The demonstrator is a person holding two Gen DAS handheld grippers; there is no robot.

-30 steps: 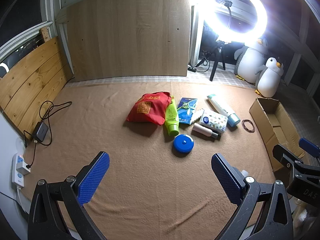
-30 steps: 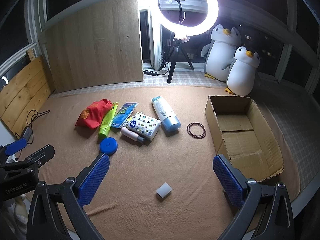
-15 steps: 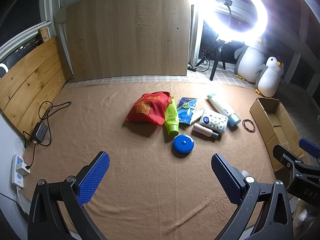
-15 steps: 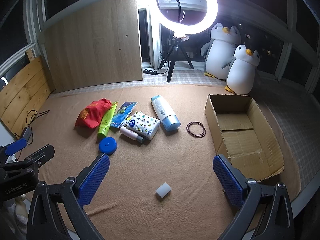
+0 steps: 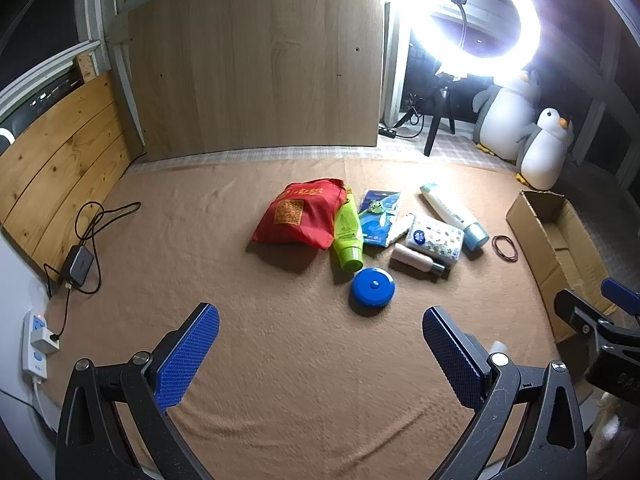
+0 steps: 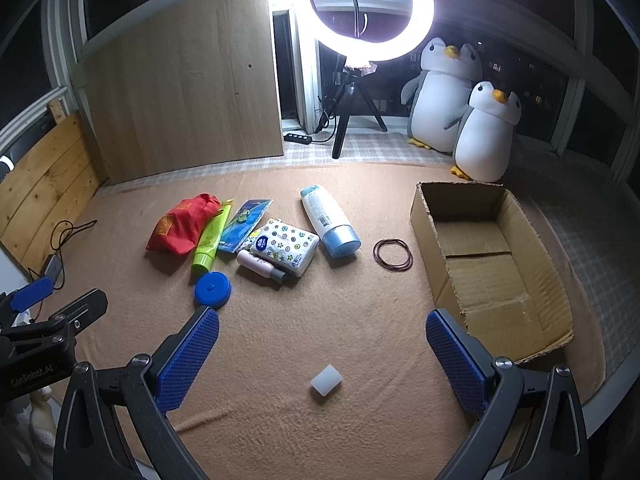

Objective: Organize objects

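Observation:
On the tan blanket lies a cluster: a red pouch, a green tube, a blue card packet, a patterned tissue pack, a small pink bottle, a white bottle with a blue cap, a blue round disc and brown rubber bands. A small white cube sits close in front of my right gripper. An open cardboard box lies at the right. My left gripper and my right gripper are both open and hold nothing, short of the cluster.
A ring light on a tripod and two plush penguins stand behind the blanket. A charger with cables and a power strip lie at the left edge. Wooden panels close off the back and left.
Both views have shifted very slightly; the objects lie as before and both grippers stay open.

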